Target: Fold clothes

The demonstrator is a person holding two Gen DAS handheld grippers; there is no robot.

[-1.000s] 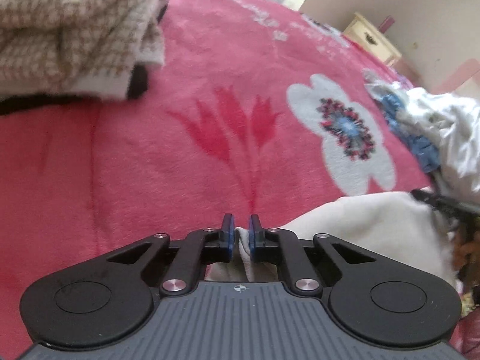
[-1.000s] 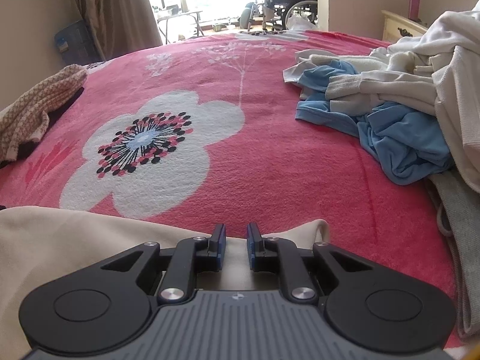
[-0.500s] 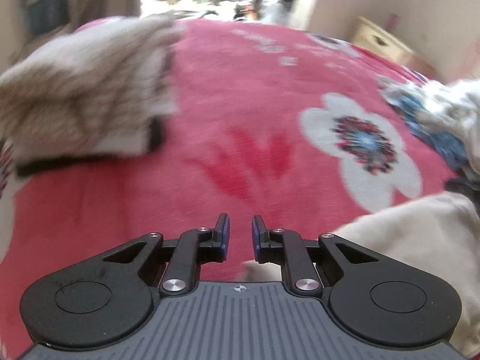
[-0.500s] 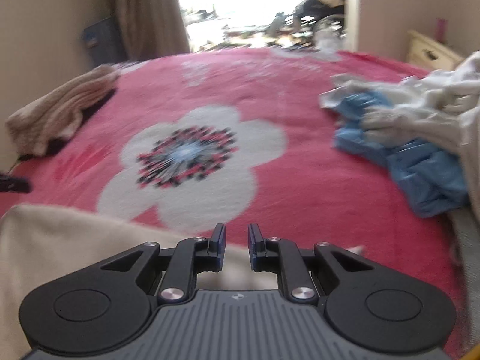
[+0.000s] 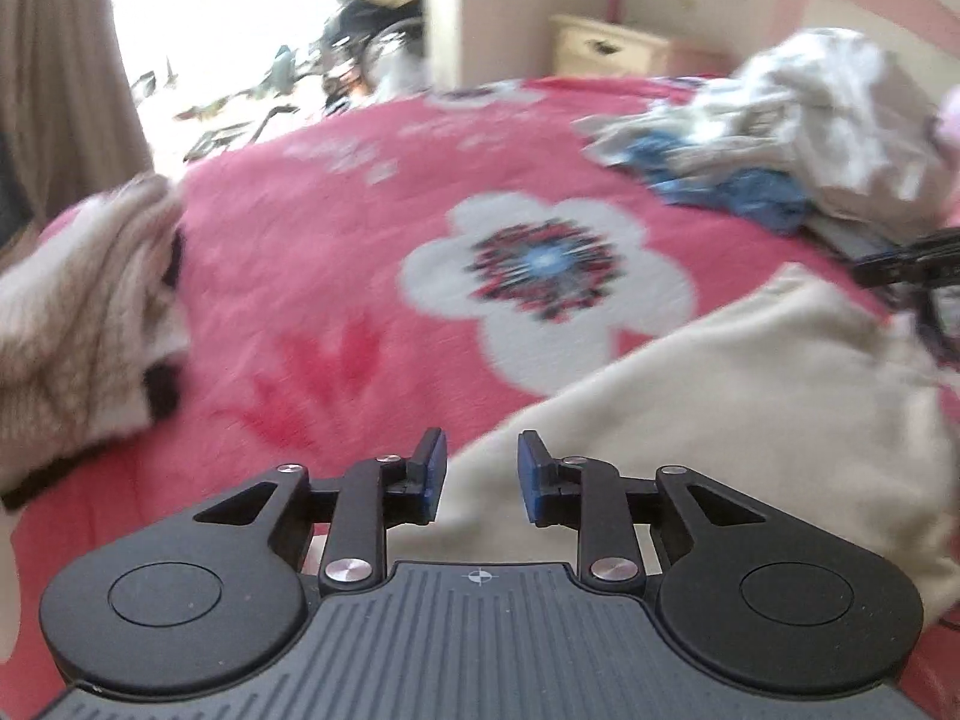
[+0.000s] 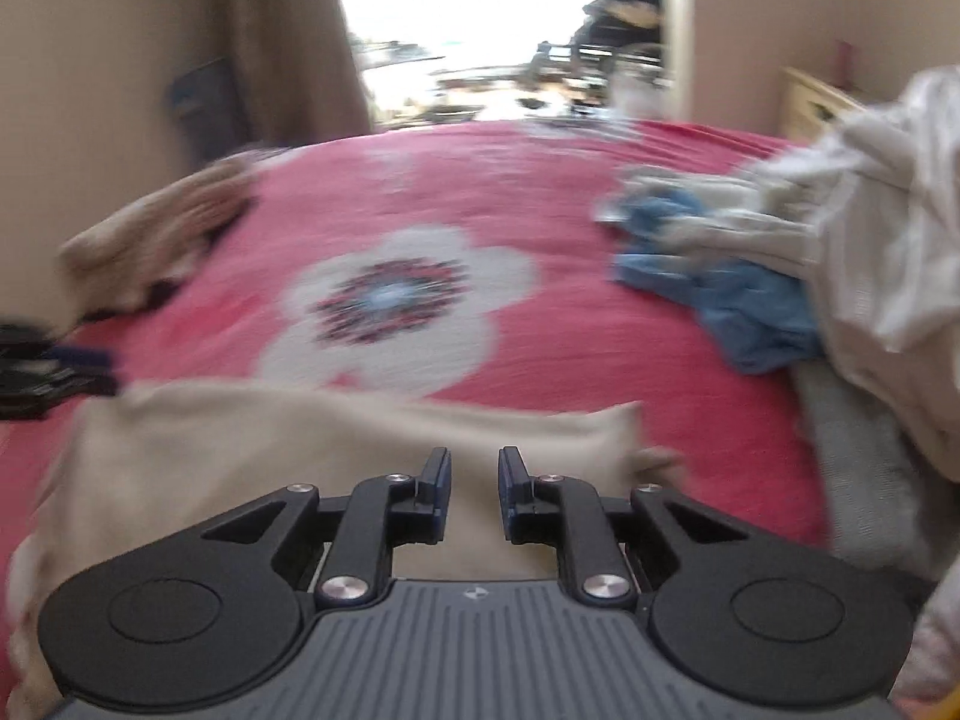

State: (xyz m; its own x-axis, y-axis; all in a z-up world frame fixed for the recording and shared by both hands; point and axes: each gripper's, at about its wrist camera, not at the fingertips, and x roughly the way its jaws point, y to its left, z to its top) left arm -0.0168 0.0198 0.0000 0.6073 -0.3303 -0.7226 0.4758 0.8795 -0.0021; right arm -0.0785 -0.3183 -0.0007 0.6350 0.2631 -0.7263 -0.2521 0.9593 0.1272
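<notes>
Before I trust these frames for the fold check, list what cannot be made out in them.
- Cream garment: left wrist view, near edge hidden under the left gripper; fold state unclear.
- Same garment, right wrist view: near part covered by the right gripper.
- Clothes pile: cut by the right edge, motion-blurred; pieces uncountable.
- Knit garment: cut by the left edge, blurred.
</notes>
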